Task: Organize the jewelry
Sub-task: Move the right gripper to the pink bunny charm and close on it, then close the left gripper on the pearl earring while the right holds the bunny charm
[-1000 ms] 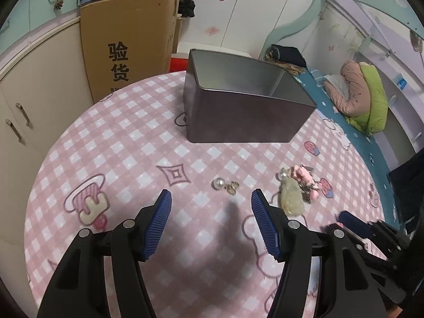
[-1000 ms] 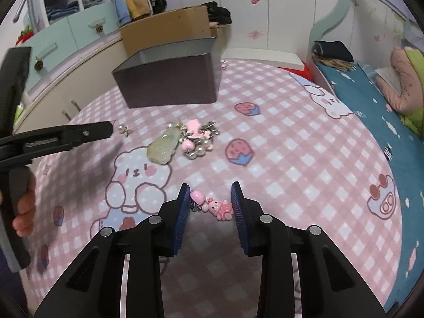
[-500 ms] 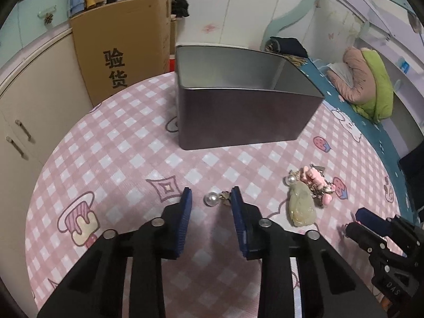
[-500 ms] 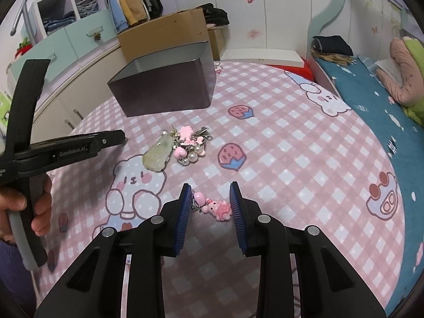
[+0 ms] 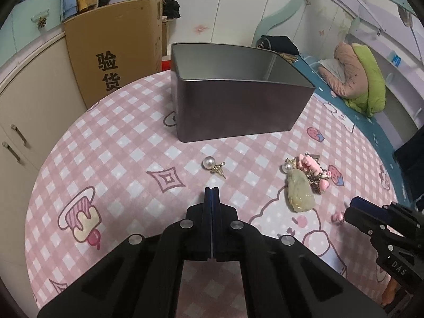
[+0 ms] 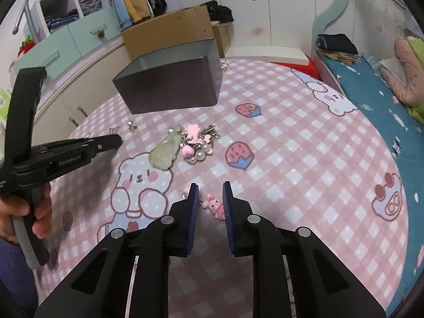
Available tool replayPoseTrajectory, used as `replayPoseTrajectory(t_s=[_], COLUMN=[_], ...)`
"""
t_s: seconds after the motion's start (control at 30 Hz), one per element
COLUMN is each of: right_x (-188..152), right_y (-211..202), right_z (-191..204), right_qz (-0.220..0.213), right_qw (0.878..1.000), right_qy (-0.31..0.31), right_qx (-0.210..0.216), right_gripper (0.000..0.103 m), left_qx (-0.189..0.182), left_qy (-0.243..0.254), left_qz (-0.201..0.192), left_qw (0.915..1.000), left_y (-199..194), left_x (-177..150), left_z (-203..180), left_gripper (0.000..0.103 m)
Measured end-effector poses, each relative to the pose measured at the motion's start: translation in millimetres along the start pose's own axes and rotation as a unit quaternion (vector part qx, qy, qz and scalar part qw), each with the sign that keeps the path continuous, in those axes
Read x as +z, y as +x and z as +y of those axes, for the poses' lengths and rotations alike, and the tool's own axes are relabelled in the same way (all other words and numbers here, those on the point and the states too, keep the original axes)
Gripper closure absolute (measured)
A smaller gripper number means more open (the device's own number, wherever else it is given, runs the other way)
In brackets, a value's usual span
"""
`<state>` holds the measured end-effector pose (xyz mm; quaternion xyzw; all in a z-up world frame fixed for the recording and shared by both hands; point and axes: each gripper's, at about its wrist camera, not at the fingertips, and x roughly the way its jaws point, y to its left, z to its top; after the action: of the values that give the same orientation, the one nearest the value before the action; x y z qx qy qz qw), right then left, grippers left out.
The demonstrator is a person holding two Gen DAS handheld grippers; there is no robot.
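Observation:
A dark open tin box (image 5: 238, 106) stands at the far side of the pink checked table; it also shows in the right wrist view (image 6: 172, 79). A pearl earring (image 5: 213, 164) lies in front of it, just beyond my left gripper (image 5: 212, 189), which is shut and empty above the table. A pile with a green jade pendant (image 5: 299, 190) and pink charms (image 6: 196, 143) lies to the right. My right gripper (image 6: 210, 185) is partly open around a small pink bunny charm (image 6: 214, 205) on the table.
A cardboard box (image 5: 114, 50) stands behind the table on the left beside cream cabinets (image 5: 23, 111). A bed with a teal cover (image 6: 371, 79) runs along the right. The table edge curves round near left and right.
My left gripper has closed fully from wide open, empty, and pulled back from the pearl earring. My right gripper stays around the bunny charm, which now hangs slightly turned.

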<state>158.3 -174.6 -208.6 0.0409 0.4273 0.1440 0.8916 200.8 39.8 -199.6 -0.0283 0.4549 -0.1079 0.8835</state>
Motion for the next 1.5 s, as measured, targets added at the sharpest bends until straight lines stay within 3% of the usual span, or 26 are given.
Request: replayPoseTrajectory(t_s=[0.07,0.1,0.13,0.2,0.37,0.5,0.63,0.83,1.03,1.5], right_x=[-2.1,-3.3,-4.4,-6.5,-9.6,-9.3,-5.1,-0.5,-0.2,9.5], right_y=[-3.6,-5.0,-6.1,-8.3,-1.6,2.8,5.2,7.2,5.2,9.8], right_z=[-2.0,-2.9,-2.6,-2.3,5.4,11.2,6.9,1.2,0.4,-11.9], right_qz=[-0.005,-0.005,-0.005,-0.005,0.011,0.012,0.014,0.015,0.009,0.007], right_qw=[1.0,1.0,1.0,1.0,1.0,0.999,0.998,0.997,0.998,0.999], right_qy=[0.003,0.003,0.0,-0.003,-0.02,-0.04,-0.051,-0.063,-0.057,-0.036], right_qx=[-0.004,-0.006,-0.01,-0.007,0.004,-0.012,-0.034,-0.031,-0.031,-0.019], right_gripper=[0.079,0.067,0.053,0.051,0.051,0.052,0.077,0.09,0.09,0.09], left_qx=[-0.008,-0.016,-0.014,0.0,0.006,0.006,0.004,0.001,-0.003,0.037], left_qy=[-0.021,-0.027,-0.033,-0.04,-0.03,-0.03,-0.034,-0.037,-0.042,-0.022], left_qz=[-0.008,-0.008,-0.009,-0.024,-0.024,-0.019,-0.018,-0.015,-0.012,-0.013], left_qw=[0.9997,0.9995,0.9993,0.9989,0.9992,0.9994,0.9993,0.9992,0.999,0.999], left_y=[-4.5,-5.3,-6.5,-9.8,-8.0,-2.7,2.4,6.3,12.2,24.8], left_x=[-0.7,0.5,1.8,5.2,10.4,14.8,20.5,24.0,27.2,34.1], left_z=[10.4,13.5,15.6,16.7,14.4,9.7,7.8,7.4,6.6,-5.0], left_gripper=[0.103,0.099,0.08,0.053,0.055,0.055,0.055,0.055,0.055,0.053])
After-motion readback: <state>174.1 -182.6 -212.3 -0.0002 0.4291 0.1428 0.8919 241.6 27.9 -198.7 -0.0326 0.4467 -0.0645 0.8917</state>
